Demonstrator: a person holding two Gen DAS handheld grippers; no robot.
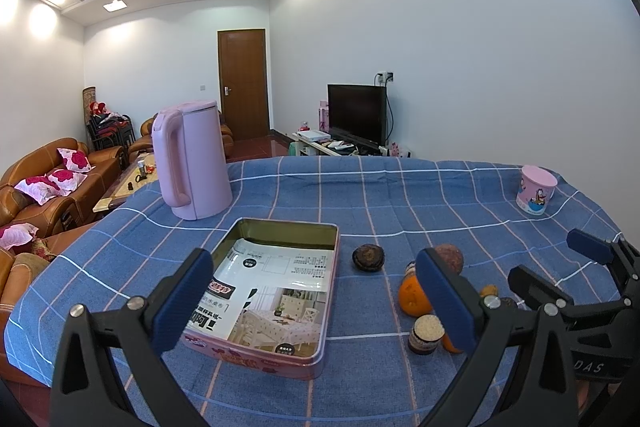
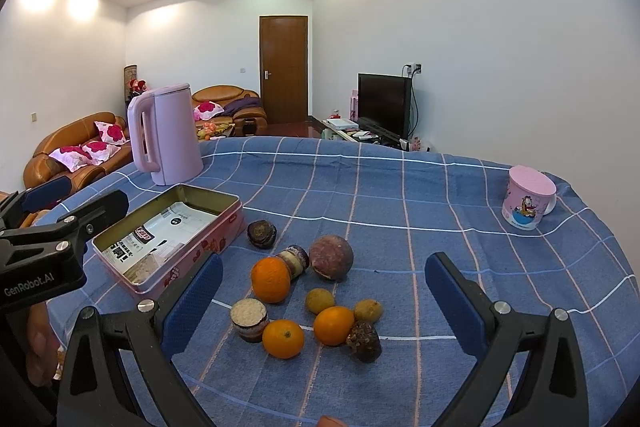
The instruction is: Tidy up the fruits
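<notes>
A pink open tin [image 1: 320, 307] with a printed sheet inside lies on the blue checked cloth; it also shows in the right wrist view [image 2: 192, 247]. Right of it lies a cluster of fruit: three oranges [image 2: 271, 279], a large purple-brown round fruit [image 2: 331, 257], dark wrinkled fruits [image 2: 261, 233], small yellow-green fruits [image 2: 320, 301] and two cut cane-like pieces [image 2: 249, 319]. My left gripper [image 1: 316, 299] is open, empty, above the tin's near end. My right gripper [image 2: 324, 303] is open, empty, hovering over the fruit cluster.
A pink kettle [image 1: 192, 159] stands behind the tin. A pink cartoon cup [image 2: 528, 201] stands at the far right of the table [image 2: 440, 187]. Sofas, a TV and a door lie beyond the table.
</notes>
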